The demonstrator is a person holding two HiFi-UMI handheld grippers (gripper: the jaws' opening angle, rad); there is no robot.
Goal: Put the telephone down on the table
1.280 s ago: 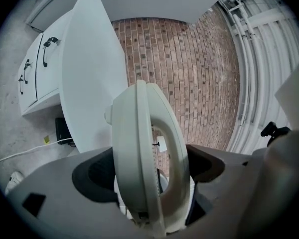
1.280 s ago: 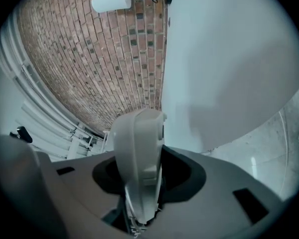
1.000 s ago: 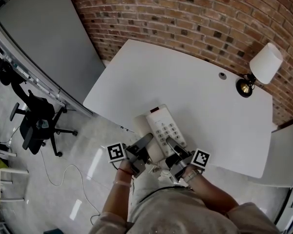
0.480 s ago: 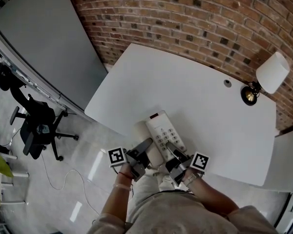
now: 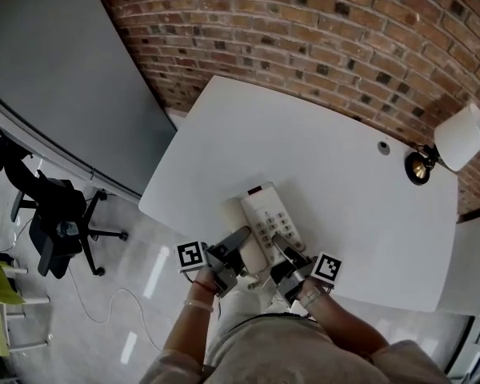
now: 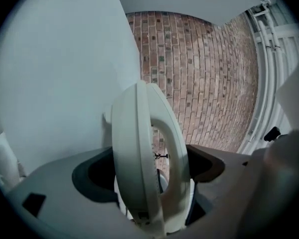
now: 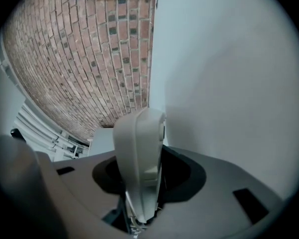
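We see telephone point(image 5: 270, 218) lower centre of head view, over near edge of desk point(image 5: 328, 150); contact unclear. Both clamped on it: left tongs point(image 5: 234, 242) at left edge, right tongs point(image 5: 282, 246) at right edge. Our worries: release too near edge, telephone tips off; uneven release, it twists.

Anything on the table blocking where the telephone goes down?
Nothing visible does. The left gripper and right gripper hold the telephone at the table's near edge; the lamp stands apart at the far right corner.
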